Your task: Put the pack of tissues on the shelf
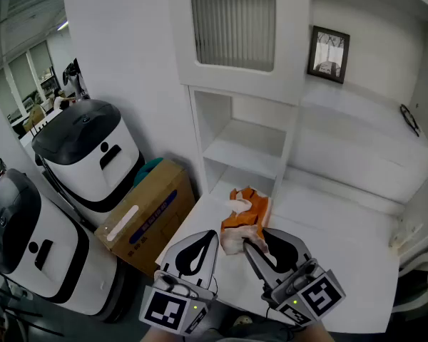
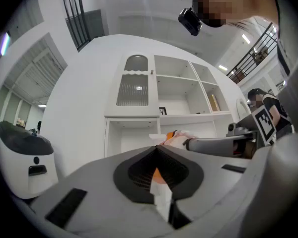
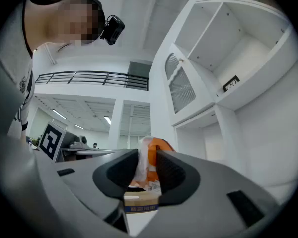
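A tall white shelf unit (image 1: 246, 148) with open compartments fills the head view, and a white desk (image 1: 328, 255) juts out at its foot. To the left, on the floor, stand two white bins with black lids (image 1: 89, 155) and a cardboard box (image 1: 146, 216). Low in the picture the person's two claws reach forward side by side over the desk. The right claw (image 1: 255, 239) is clamped on the pack of tissues (image 1: 246, 212), an orange-and-white plastic packet. It holds the pack by its near end so that the far end points at the lowest open compartment, which looks like the likely landing place. From this view it is unclear whether the pack rests on the desk or is just above it. The left claw (image 1: 211, 238) has its tips together and grips nothing. It sits just beside the pack, probably kept aside as a spare. The right gripper view shows what the head view cannot: both dark pads press into the wrapper, with crinkled plastic bulging above them. The left gripper view shows that claw's tips meeting, with only a sliver of orange visible through the gap below. Further off in that view is the pack in the other claw, level with the desk's edge.
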A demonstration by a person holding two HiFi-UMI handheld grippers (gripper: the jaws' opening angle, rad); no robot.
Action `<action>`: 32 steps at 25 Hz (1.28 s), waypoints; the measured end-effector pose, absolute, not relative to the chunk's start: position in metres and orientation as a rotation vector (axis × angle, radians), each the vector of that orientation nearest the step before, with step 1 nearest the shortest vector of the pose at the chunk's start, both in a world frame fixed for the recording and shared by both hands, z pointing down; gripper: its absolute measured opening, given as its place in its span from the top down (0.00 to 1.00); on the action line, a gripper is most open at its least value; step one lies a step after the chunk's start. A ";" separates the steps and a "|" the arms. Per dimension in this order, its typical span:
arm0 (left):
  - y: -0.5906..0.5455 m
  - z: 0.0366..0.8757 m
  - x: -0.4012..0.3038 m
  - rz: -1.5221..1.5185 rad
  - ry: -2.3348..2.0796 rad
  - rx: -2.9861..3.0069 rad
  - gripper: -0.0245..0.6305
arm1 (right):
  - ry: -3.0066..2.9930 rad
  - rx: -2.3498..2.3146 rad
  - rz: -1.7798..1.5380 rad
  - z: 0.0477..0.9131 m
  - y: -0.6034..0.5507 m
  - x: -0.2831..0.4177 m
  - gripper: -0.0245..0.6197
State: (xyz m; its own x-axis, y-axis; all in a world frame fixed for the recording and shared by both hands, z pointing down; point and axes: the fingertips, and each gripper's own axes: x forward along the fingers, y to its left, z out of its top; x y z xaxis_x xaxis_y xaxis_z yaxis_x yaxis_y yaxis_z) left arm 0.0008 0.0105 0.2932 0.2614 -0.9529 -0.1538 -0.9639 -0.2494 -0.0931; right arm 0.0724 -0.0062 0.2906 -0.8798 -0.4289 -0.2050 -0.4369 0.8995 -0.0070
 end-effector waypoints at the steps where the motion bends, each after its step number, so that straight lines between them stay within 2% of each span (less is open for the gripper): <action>1: 0.010 0.294 0.000 0.096 1.814 -2.355 0.93 | 2.861 -0.658 0.056 0.291 -0.007 0.073 0.75; 32: -0.033 0.311 -0.004 0.033 1.822 -2.376 0.93 | 2.837 -0.683 0.004 0.306 -0.046 0.080 0.76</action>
State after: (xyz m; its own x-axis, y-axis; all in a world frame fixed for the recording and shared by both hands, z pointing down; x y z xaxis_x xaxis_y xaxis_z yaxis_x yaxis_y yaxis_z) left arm -0.0036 -0.0326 0.3109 0.2632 -0.9588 -0.1066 -0.9621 -0.2527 -0.1026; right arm 0.0802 -0.0455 0.3061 -0.8669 -0.4491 -0.2164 -0.4497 0.8918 -0.0494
